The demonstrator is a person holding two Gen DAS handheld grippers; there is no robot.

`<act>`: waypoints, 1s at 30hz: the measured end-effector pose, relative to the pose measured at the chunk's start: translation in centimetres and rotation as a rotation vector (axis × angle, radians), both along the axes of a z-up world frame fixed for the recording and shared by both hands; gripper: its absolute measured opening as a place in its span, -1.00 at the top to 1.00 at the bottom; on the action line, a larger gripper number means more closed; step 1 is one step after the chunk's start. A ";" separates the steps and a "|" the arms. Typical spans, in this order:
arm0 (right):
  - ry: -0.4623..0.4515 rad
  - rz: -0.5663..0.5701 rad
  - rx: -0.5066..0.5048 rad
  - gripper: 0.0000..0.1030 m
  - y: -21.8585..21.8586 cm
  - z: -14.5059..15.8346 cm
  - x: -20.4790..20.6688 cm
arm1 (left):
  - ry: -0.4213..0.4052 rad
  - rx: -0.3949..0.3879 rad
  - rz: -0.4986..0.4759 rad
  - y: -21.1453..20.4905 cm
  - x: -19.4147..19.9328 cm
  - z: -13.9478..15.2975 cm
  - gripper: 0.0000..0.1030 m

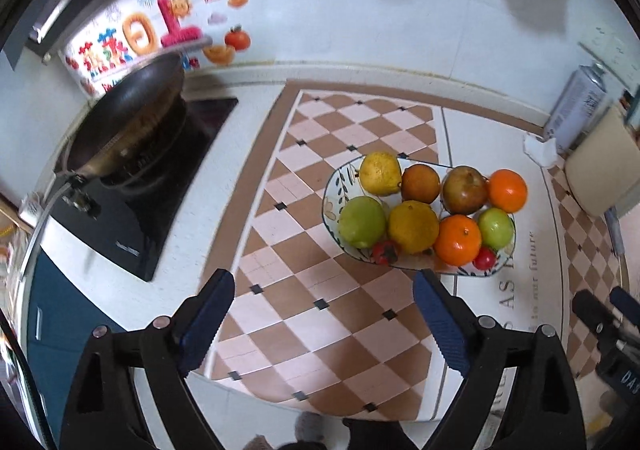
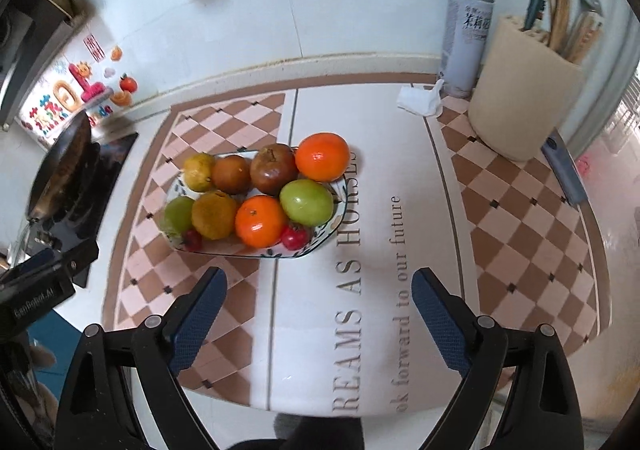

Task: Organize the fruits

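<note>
A patterned oval plate [image 1: 334, 185] [image 2: 338, 205] sits on a checkered mat and holds several fruits: two oranges [image 1: 457, 239] [image 2: 322, 156], green fruits [image 1: 362, 221] [image 2: 306, 202], yellow fruits [image 1: 380, 173] [image 2: 214, 214], a brown fruit [image 1: 464, 189] [image 2: 274, 169] and small red ones [image 1: 485, 258] [image 2: 295, 237]. My left gripper [image 1: 324, 314] is open and empty, hovering above the mat just in front of the plate. My right gripper [image 2: 320, 314] is open and empty, above the white mat strip in front of the plate.
A dark wok [image 1: 128, 121] [image 2: 60, 165] sits on a black cooktop [image 1: 132, 217] at the left. A spray can [image 2: 466, 37], crumpled tissue [image 2: 420, 99], beige utensil holder [image 2: 524, 101] and a knife [image 2: 566, 171] stand at the right.
</note>
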State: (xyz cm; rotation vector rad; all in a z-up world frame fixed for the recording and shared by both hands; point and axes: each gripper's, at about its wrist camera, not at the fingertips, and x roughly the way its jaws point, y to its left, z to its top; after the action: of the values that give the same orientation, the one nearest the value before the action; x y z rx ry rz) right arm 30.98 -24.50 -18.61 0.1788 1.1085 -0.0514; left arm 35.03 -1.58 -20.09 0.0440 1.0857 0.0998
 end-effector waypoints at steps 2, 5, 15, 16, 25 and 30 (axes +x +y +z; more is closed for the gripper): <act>-0.026 -0.003 -0.001 -0.86 0.7 1.2 -1.3 | -0.020 0.005 -0.015 0.2 -1.2 0.9 -0.78; -0.056 -0.003 -0.002 -0.86 1.7 2.9 -3.1 | -0.046 -0.003 -0.028 0.8 -3.2 2.5 -0.78; -0.173 -0.047 -0.032 -0.86 5.5 9.3 -12.6 | -0.143 -0.014 -0.095 2.8 -10.6 7.4 -0.78; -0.180 -0.052 -0.036 -0.86 5.8 9.8 -13.5 | -0.147 -0.019 -0.099 3.0 -11.2 7.7 -0.78; -0.240 -0.073 -0.039 -0.87 8.1 14.3 -21.8 | -0.153 -0.024 -0.155 4.8 -17.6 11.3 -0.78; -0.286 -0.053 -0.055 -0.87 8.9 17.4 -25.3 | -0.188 -0.031 -0.173 5.2 -20.4 13.7 -0.78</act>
State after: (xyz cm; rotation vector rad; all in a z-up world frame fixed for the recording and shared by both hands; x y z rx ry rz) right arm 5.69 -15.64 -1.24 0.1612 0.8167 -0.1005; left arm 14.67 3.67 -6.37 0.0981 0.8919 -0.0676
